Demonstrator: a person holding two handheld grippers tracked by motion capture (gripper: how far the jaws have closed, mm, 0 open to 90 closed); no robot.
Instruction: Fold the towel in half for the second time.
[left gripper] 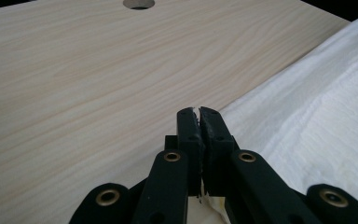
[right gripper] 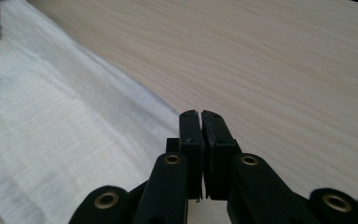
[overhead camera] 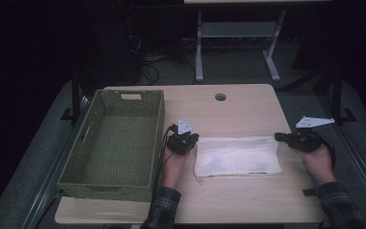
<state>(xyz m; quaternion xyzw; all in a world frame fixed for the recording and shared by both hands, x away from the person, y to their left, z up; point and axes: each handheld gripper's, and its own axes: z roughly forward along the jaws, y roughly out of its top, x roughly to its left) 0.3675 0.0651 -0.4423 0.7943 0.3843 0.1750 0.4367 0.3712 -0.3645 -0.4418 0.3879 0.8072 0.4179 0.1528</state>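
A folded white towel (overhead camera: 238,156) is spread flat on the table (overhead camera: 248,200), just right of the green basket (overhead camera: 114,143). The left gripper (overhead camera: 183,141) is held at its left end and the right gripper (overhead camera: 286,138) at its right end, probably so it can be handled evenly. Both pairs of jaws are pressed together; whether cloth is pinched between them cannot be told.

Dim high view, dark surroundings, bright close-ups

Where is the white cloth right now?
In the high view the white cloth lies flat on the table, right of the green basket, between the left gripper and the right gripper, each at one of its far corners.
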